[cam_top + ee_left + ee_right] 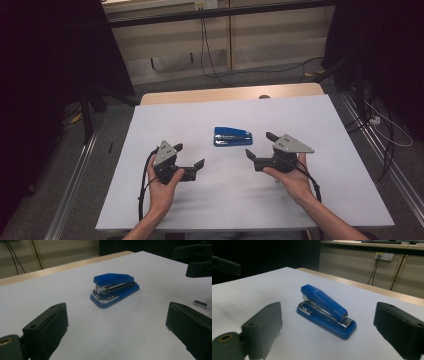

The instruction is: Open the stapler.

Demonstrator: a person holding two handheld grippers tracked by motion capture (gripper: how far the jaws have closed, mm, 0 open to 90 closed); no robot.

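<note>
Stapler (233, 136): set flat near the middle of the desk (320, 200), long axis parallel to the far edge.
Left gripper (189, 159): jaws apart, nothing held.
Right gripper (260, 146): jaws apart, nothing held — judged nearer.
Bearing: stapler lies between both, slightly toward the far edge.
Unclear: small metal piece (200, 304) — staples perhaps.

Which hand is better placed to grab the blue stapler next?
Right, marginally. The right gripper has open fingers and sits slightly nearer the stapler, which looms larger between them in its own view. The left gripper, also open, is a little farther back.
</note>
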